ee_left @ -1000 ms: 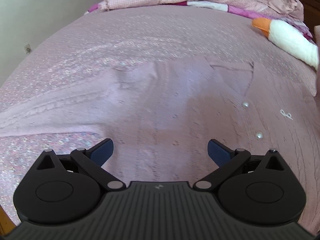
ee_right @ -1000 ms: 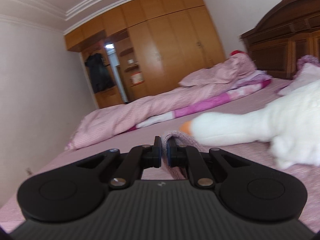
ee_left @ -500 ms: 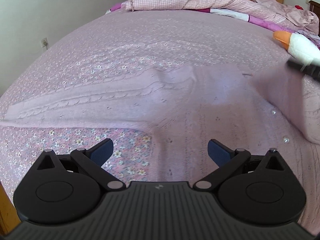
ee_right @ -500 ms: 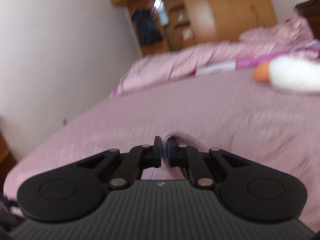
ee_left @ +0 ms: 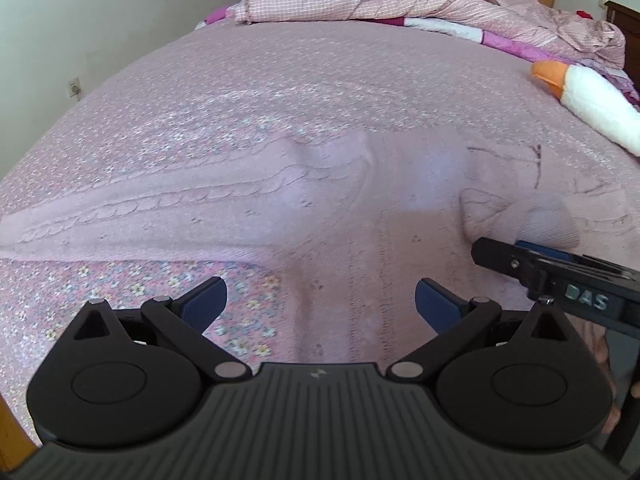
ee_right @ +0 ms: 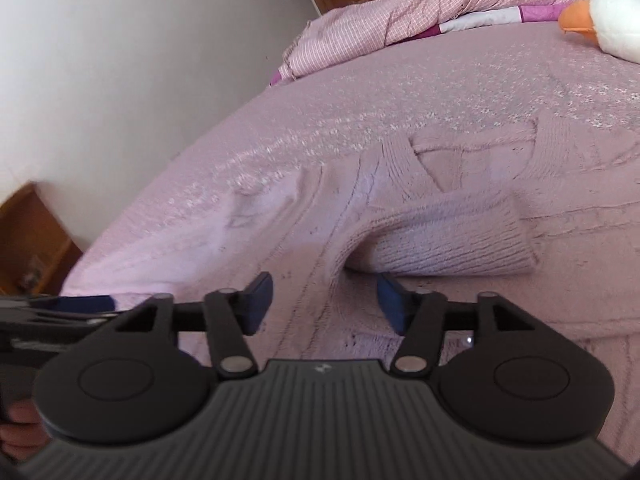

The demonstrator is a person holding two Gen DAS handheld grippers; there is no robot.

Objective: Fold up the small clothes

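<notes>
Cardigan flat on bed, mid-frame. R sleeve cuff folded onto chest. R gripper wide, empty, just below cuff. L gripper wide, empty. Next, probably: you take L sleeve at its cuff end, far left; lay straight across chest w/o dragging body.

The cardigan is pale pink knit with raised cable braids along its sleeve and a ribbed cuff. The bedspread beneath is a dusty pink, scattered with small white and yellow flowers. The quilt is a fine pink-and-white check with magenta and white bands. The plush goose is white with an orange beak. Both the left gripper and the right gripper are black with dark blue pads.
</notes>
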